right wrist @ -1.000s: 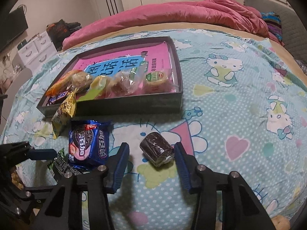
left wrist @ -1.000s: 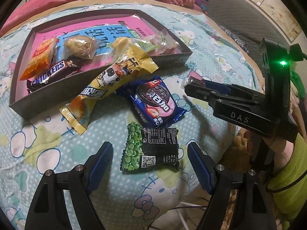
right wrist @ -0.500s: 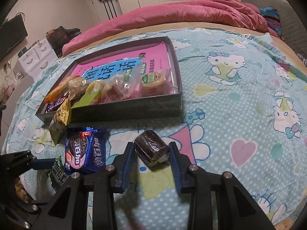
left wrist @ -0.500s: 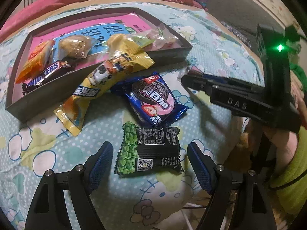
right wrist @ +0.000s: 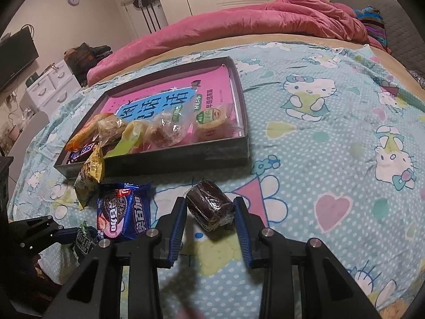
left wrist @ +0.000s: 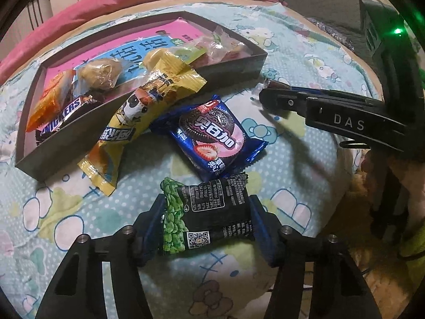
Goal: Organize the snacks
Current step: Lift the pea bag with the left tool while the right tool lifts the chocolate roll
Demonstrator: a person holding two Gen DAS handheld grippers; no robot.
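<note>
My left gripper has just been closing, and now both blue pads are pressed on the green pea packet, one on each short end, with the packet lifted a little at the front edge of the bed sheet. Just beyond it lies the blue cookie pack, flat on the sheet, and to its left the yellow snack bag leans over the front wall of the dark tray, half in, half out. Inside the tray I can see a Snickers bar, an orange packet and several clear-wrapped pastries bunched along the near side.

Over on my right gripper, the jaws have been closing too, and they now sit tight around the dark chocolate roll: the right pad is against its wrapper, the left pad at its upper corner. The roll rests on the sheet just in front of the tray, right of the cookie pack. The 2 grippers are near each other, pointed down at the bed.
</note>
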